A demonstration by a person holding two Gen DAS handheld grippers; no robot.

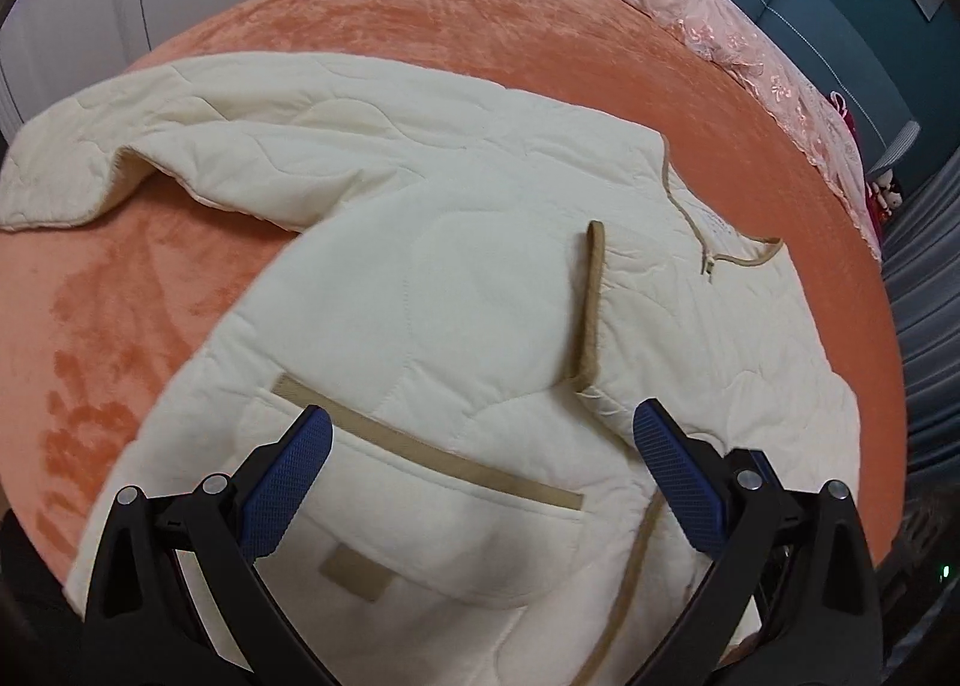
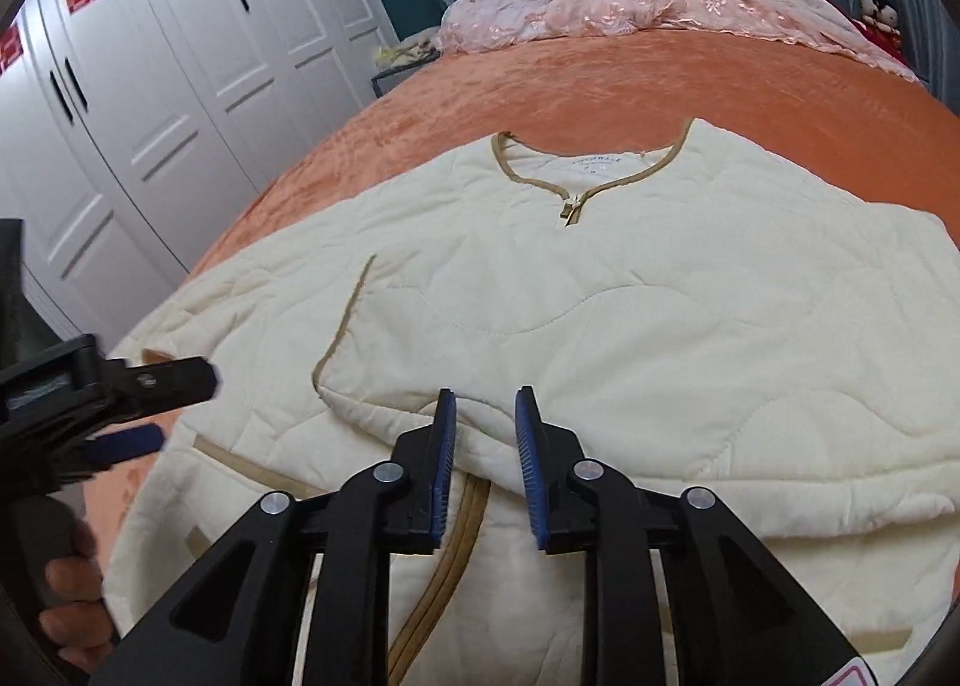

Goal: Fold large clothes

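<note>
Jacket (image 2: pixel 600 326), cream and quilted, lies spread on the orange bedspread (image 2: pixel 600 86), one sleeve already folded across its front. Right gripper (image 2: pixel 485 404) hovers over that sleeve, fingers slightly apart and empty; left gripper (image 1: pixel 480 428) stands wide open above the pocket. Padding looks soft, bulky and light; grip the bound hem.

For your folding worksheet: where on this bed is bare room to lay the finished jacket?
Free: the orange bedspread between the jacket's collar and the pink lace bedding, and a strip toward the white wardrobe. Crowded: the near end, covered by the cream jacket.
</note>
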